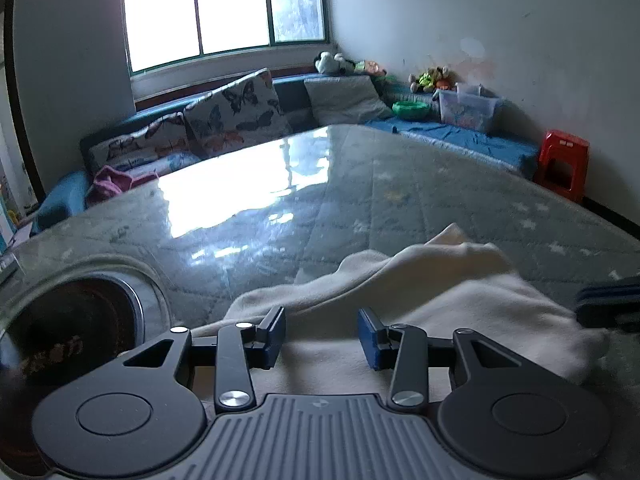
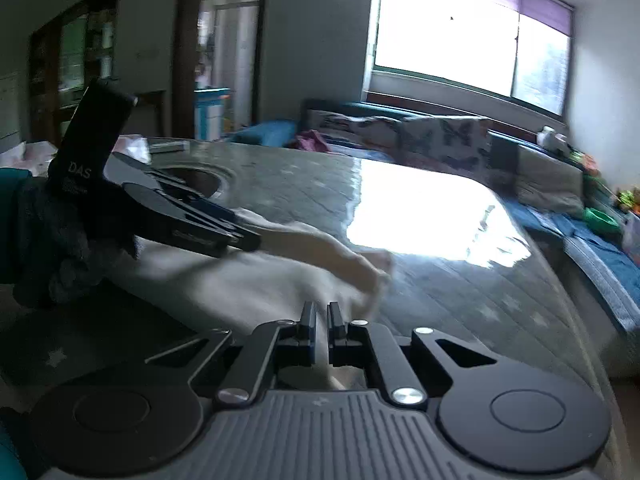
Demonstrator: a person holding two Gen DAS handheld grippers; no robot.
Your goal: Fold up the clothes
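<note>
From the left wrist camera we see our left gripper (image 1: 322, 334) released, its fingers (image 1: 274, 334) spread wide with nothing between them, poised just above the cream garment (image 1: 420, 304). The garment lies rumpled on the glass-topped table (image 1: 280, 200), with one ridge of cloth raised just ahead of the fingertips and a loose corner reaching toward the far right. At the right edge a dark shape touches the cloth; we take it for the other gripper. To do this step well, we should lower onto a single layer at the near edge, not the bunched ridge, and close only once the cloth sits well between the pads.

From the right wrist camera our right gripper (image 2: 320, 322) looks nearly clenched, with pale cloth running between its fingers (image 2: 308, 322). The picture is blurred by motion, so we judge rather than know that it is pinching the garment's hem. Across the cloth, the left gripper rests low on the garment. We should hold the right side steady and keep the fabric taut, so that both edges lift evenly and the fold lands straight.
</note>
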